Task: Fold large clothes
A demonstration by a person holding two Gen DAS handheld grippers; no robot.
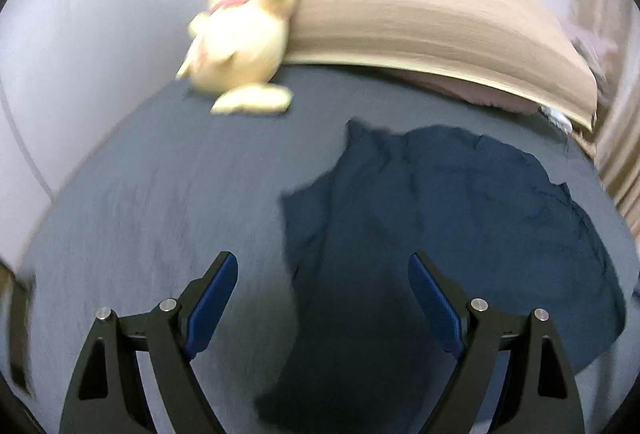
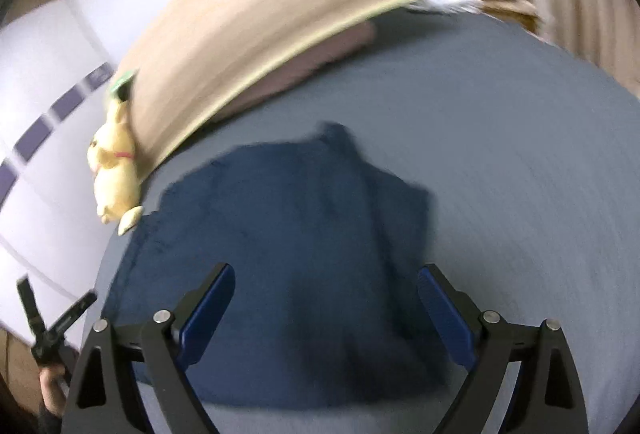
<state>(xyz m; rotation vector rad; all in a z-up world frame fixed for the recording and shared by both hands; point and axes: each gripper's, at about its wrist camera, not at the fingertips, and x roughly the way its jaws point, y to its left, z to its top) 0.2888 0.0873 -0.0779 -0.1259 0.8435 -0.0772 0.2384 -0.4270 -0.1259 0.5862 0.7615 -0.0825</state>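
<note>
A dark blue garment point(image 1: 440, 214) lies crumpled and partly doubled over on the grey-blue bed sheet point(image 1: 160, 194). In the left wrist view my left gripper point(image 1: 322, 260) hovers open over the garment's left edge, with nothing between its blue pads. From the right wrist camera the same garment point(image 2: 288, 234) spreads under my right gripper point(image 2: 327, 270), which is open and holds nothing. The left gripper point(image 2: 56, 290) also shows at the lower left of that view, open, with a hand on its grip. Both pictures are motion-blurred.
A yellow plush toy point(image 1: 240, 38) leans on a beige rolled blanket point(image 1: 420, 6) at the far side of the bed. White walls stand on the left. A beige curtain point(image 1: 620, 162) hangs at the right. Bare sheet point(image 2: 520, 154) lies right of the garment.
</note>
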